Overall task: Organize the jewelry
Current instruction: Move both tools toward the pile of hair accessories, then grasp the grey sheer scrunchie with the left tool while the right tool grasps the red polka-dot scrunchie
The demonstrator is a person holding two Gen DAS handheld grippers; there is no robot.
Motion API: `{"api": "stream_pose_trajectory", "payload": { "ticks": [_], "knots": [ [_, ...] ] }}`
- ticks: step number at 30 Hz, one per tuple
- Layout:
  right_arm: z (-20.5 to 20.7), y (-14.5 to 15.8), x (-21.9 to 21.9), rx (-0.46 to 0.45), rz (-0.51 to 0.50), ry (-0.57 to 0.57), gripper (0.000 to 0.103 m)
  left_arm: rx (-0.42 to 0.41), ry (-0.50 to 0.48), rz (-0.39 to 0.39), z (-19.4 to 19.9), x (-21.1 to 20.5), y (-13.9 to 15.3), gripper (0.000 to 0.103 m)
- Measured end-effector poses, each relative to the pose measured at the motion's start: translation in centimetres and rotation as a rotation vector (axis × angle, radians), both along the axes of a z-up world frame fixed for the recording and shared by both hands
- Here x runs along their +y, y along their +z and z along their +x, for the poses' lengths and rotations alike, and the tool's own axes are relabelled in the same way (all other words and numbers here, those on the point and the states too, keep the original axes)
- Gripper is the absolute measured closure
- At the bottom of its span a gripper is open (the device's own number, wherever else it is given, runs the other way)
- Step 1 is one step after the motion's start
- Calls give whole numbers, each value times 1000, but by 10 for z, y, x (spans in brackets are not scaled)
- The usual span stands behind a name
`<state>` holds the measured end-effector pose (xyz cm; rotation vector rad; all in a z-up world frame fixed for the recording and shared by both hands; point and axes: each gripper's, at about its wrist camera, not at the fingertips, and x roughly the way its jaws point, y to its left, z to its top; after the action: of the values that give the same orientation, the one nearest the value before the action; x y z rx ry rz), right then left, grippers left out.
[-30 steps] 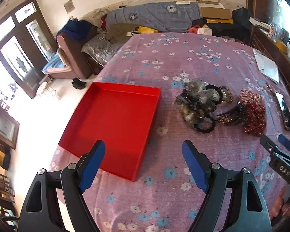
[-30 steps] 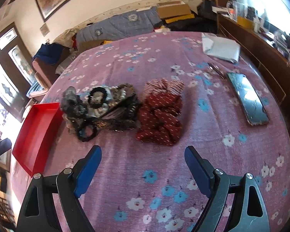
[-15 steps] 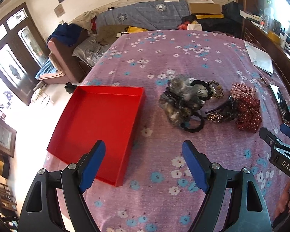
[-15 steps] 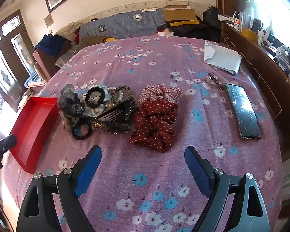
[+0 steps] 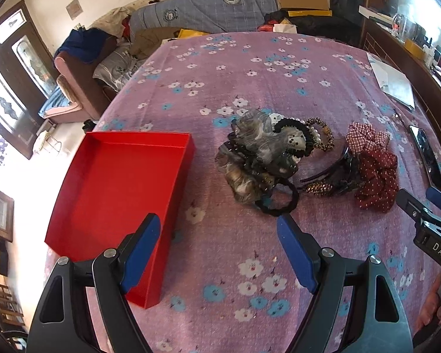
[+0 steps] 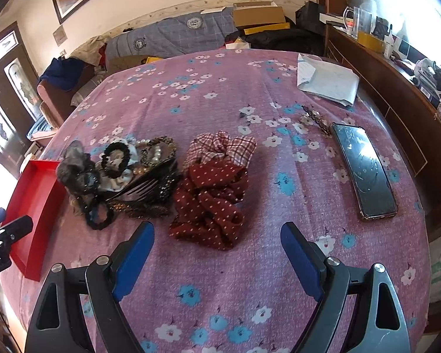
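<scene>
Both grippers' fingers (image 5: 294,253) wide apart, empty

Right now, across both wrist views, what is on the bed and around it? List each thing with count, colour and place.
tray: one, red, empty, bed's left edge
hair-accessory pile: one heap, grey, black, leopard, pearl; mid-bed, right of tray
black hair tie: one, pile's near edge
scrunchies: two, checked and dotted maroon, touching, right of pile
phone: one, dark, far right
papers: white, far right corner
bedspread: pink, floral
left hand-held gripper: blue pads, open
right hand-held gripper: blue pads, open
</scene>
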<state>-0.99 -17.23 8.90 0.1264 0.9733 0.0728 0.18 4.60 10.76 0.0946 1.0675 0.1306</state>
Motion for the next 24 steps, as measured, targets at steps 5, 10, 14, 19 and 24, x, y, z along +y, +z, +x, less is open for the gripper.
{"api": "stream_pose_trajectory", "payload": {
  "ticks": [5, 10, 14, 19, 24],
  "knots": [
    [7, -3, -3, 0, 4, -10, 12, 4, 0, -66, 19, 3, -3, 22],
    [11, -6, -5, -4, 7, -12, 12, -25, 1, -156, 37, 15, 2, 22],
    [15, -8, -4, -5, 4, -17, 12, -37, 0, -223, 54, 23, 3, 22],
    [21, -14, -2, 4, -10, -24, 12, -4, -25, -220, 75, 15, -12, 22],
    [31, -26, -4, 26, -28, -37, 13, 42, -47, -186, 92, 7, -35, 22]
  ]
}}
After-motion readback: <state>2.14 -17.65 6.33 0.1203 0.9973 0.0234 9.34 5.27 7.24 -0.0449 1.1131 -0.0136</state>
